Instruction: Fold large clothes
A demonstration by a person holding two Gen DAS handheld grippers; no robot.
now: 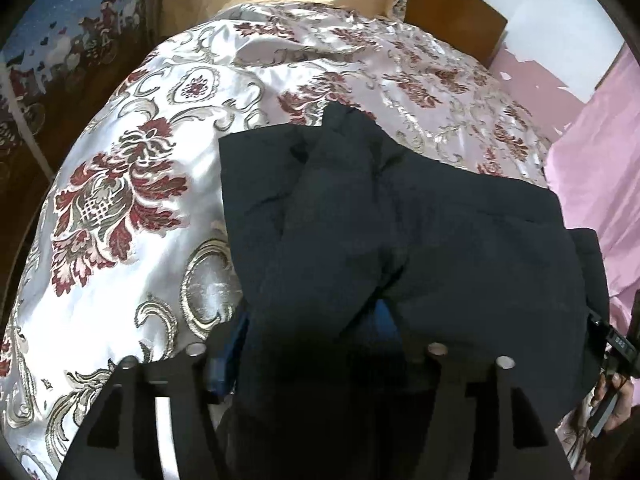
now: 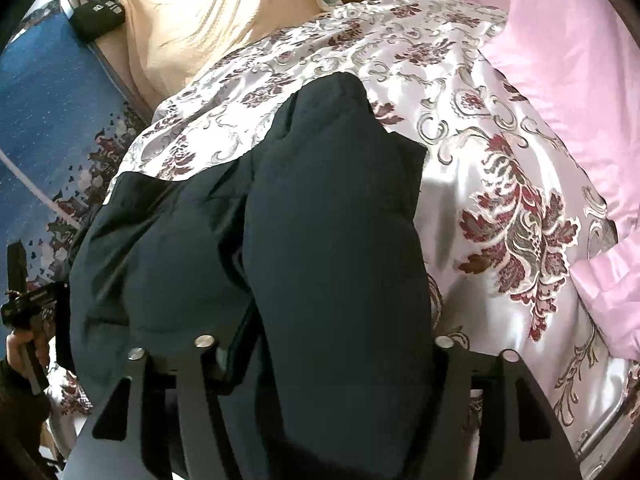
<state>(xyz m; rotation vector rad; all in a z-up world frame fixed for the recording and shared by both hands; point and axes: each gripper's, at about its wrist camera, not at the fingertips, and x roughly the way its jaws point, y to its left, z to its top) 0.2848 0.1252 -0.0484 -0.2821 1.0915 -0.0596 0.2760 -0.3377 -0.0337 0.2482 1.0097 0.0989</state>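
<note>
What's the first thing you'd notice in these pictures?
The big dark puffy jacket jumps out first, heaped in the middle of the bed with part of it lying between the fingers of each tool. Under it spreads a shiny silver bedspread with large dark red flowers. A pink quilt is bunched along the bed's right side.

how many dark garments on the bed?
1. A dark jacket lies on the floral quilt, bunched between both claws; the same jacket shows in the right view. Anything beneath it is hidden.
</note>
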